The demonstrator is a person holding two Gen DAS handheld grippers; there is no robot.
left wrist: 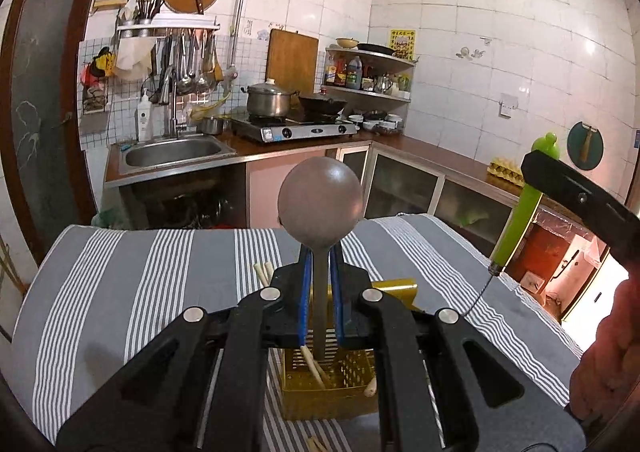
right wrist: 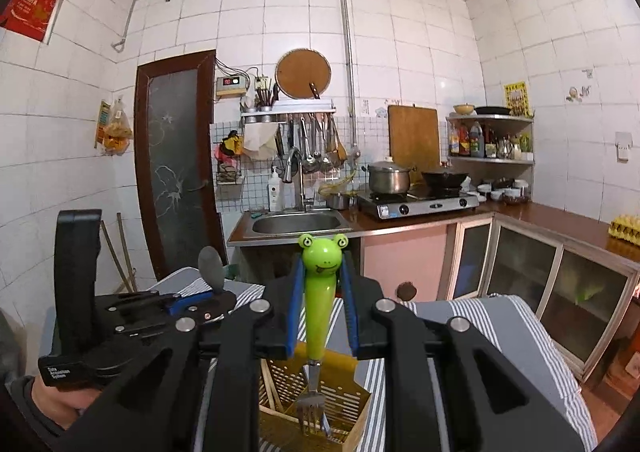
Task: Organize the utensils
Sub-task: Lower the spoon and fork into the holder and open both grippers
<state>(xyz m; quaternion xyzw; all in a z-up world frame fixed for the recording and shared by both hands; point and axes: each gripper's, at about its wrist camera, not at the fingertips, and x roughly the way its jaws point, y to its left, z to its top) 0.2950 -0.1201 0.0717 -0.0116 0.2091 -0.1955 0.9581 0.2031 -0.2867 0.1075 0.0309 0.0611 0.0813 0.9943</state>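
Gripping a matte grey ladle (left wrist: 320, 196), left tongs (left wrist: 320, 272); right tongs (right wrist: 322, 292) clamp a glossy frog-handled fork (right wrist: 318, 292).

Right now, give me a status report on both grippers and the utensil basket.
Left gripper shut on grey spoon, bowl up. Right gripper shut on frog-handled fork, tines down over yellow basket. Chopsticks already inside; nothing blocking.

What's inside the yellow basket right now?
Pale chopsticks lean inside the yellow basket. The fork tines and the spoon handle hang at its opening. Its bottom is mostly covered by the grippers.
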